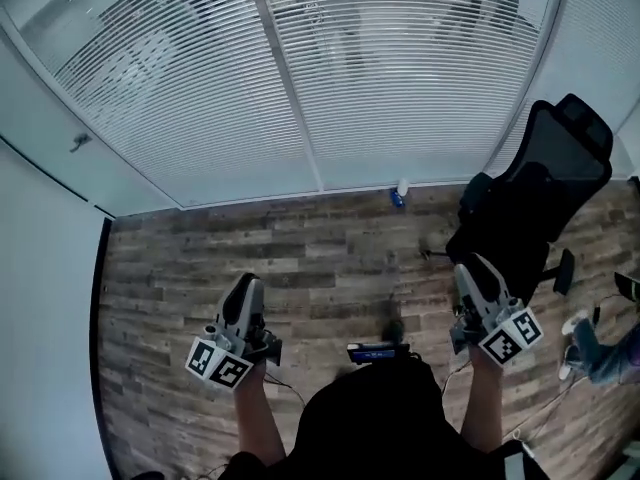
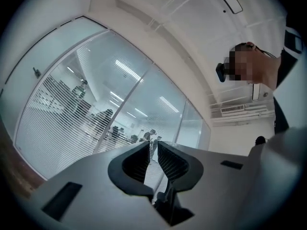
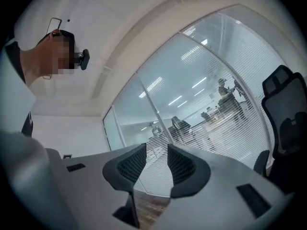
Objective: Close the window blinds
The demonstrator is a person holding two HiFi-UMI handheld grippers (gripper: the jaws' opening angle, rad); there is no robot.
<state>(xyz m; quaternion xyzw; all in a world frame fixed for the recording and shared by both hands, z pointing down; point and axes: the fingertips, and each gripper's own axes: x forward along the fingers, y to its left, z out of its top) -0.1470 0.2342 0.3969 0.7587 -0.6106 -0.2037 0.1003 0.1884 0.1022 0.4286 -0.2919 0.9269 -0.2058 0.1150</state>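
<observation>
White slatted blinds (image 1: 400, 68) hang behind a glass wall ahead of me, their slats turned flat so the office beyond shows through. In the left gripper view the blinds (image 2: 53, 128) cover only the lower glass. My left gripper (image 1: 247, 283) is held low near my body, well short of the glass. Its jaws (image 2: 154, 145) stand a narrow gap apart with nothing between them. My right gripper (image 1: 473, 266) hangs at the same height on the right. Its jaws (image 3: 157, 147) are open wider and empty, pointing toward the blinds (image 3: 225, 128).
A black office chair (image 1: 540, 183) stands at the right, close beside my right gripper. A small blue and white bottle (image 1: 398, 196) lies on the wood floor (image 1: 330, 248) at the foot of the glass. A mullion (image 1: 285, 78) splits the panes. A handle (image 1: 78, 142) sits at the left.
</observation>
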